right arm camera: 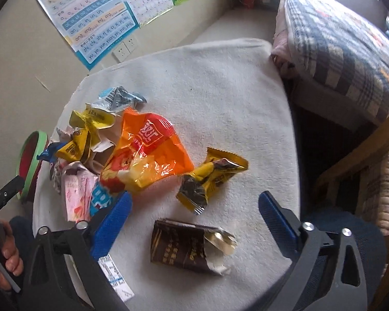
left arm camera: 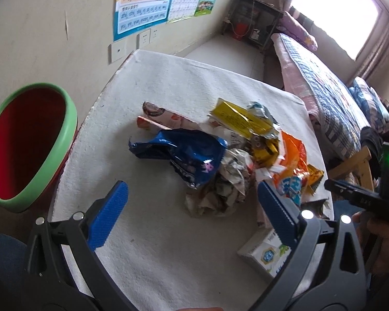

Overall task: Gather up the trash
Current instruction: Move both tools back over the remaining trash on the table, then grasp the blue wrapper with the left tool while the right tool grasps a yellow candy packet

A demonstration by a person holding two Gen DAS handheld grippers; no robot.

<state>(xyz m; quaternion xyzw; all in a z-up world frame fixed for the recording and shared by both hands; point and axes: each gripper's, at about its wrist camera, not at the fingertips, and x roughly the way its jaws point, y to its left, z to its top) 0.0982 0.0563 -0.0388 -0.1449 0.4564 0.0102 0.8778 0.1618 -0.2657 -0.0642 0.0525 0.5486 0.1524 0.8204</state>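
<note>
A pile of trash lies on a white cloth-covered table (left arm camera: 168,83): a blue wrapper (left arm camera: 184,153), crumpled paper (left arm camera: 225,186), yellow wrappers (left arm camera: 241,121) and an orange bag (right arm camera: 147,150). A red bin with a green rim (left arm camera: 28,150) stands at the table's left edge. My left gripper (left arm camera: 192,194) is open and empty, just short of the crumpled paper. My right gripper (right arm camera: 194,207) is open and empty above a dark brown carton (right arm camera: 186,248), with a small yellow wrapper (right arm camera: 212,176) between its fingers' line of sight.
A white box (left arm camera: 267,251) lies at the table's near right edge. A bed with a plaid quilt (right arm camera: 345,46) stands to the right, next to a wooden frame (right arm camera: 363,155). Posters (left arm camera: 142,5) hang on the wall behind.
</note>
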